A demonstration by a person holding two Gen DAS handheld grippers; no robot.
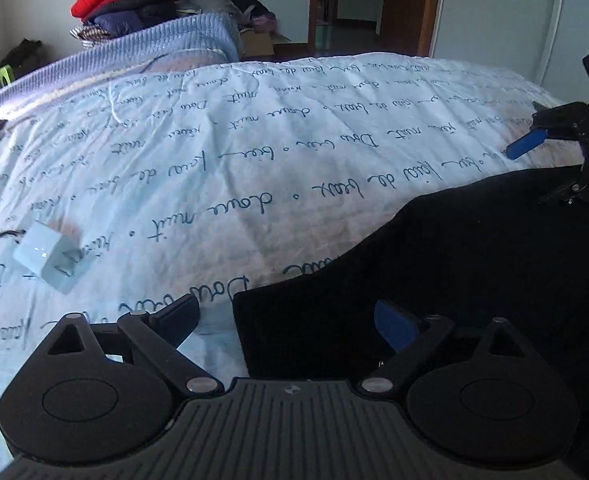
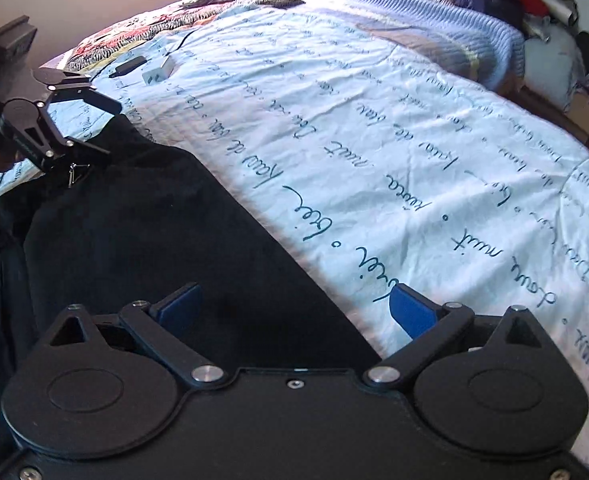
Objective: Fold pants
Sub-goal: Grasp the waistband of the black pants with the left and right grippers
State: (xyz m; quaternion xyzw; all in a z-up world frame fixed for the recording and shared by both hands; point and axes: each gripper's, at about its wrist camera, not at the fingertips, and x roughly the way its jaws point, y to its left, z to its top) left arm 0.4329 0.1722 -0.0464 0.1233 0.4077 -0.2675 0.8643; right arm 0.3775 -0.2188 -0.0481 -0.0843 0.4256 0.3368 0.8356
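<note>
- Presently, the left gripper (image 1: pixel 286 320) has its jaws spread wide; nothing is pinched between them, and the fingers (image 1: pixel 394 326) stand clear of each other.
- Black pants (image 1: pixel 434 272) lie flat on the bed, directly ahead of the left gripper and to its right — one corner of the cloth sits between the open jaws, with no pad seen pressing on it.
- Pale blue bedspread (image 1: pixel 214 160) with dark cursive lettering lies under the pants and extends ahead of and to the left of the left gripper.
- White charger block (image 1: pixel 48 258) with a dark cable rests on the bedspread, ahead-left of the left gripper, apart from the pants.
- Right gripper (image 2: pixel 294 312) likewise stands wide apart, holding nothing; the pants edge runs diagonally between its jaws, the cloth to its left and bare bedspread to its right.
- Seen from the right wrist view, the left gripper hovers at the far end of the pants.
- Piled clothing (image 1: pixel 126 0), red on top, sits beyond the bed, far ahead.
</note>
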